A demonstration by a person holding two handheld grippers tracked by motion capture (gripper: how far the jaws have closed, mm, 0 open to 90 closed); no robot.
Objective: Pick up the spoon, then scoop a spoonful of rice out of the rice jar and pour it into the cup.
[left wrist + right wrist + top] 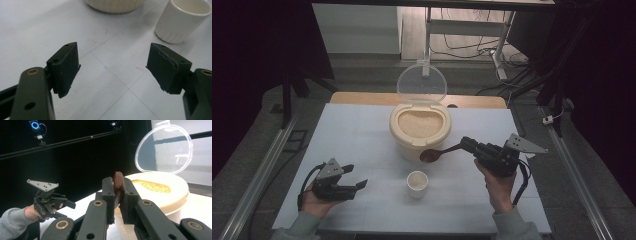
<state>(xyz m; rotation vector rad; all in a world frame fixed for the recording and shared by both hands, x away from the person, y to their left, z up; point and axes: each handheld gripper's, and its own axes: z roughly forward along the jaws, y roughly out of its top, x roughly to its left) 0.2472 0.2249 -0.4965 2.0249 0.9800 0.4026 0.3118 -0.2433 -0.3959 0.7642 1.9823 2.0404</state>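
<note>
at the left of the high view the left gripper (357, 176) is hovering low over the pale table (362, 135), its jaws standing wide apart and gripping nothing; in the left gripper view the bare tabletop is showing between the two black pads (65, 67), with the cup sitting beyond them to the right. moving rightward, a small white ribbed cup (417, 183) is standing upright near the table's front middle, apart from both grippers. just behind it the cream container (420, 131) is sitting with its clear lid (421, 83) standing open, pale grain filling it. a dark wooden spoon (438, 153) is reaching from the right, its bowl lying in front of the container's near wall and above the cup. at the right, the right gripper (467, 144) is clenching the spoon's handle, and in the right gripper view the jaws are pressing on the brown handle end.
</note>
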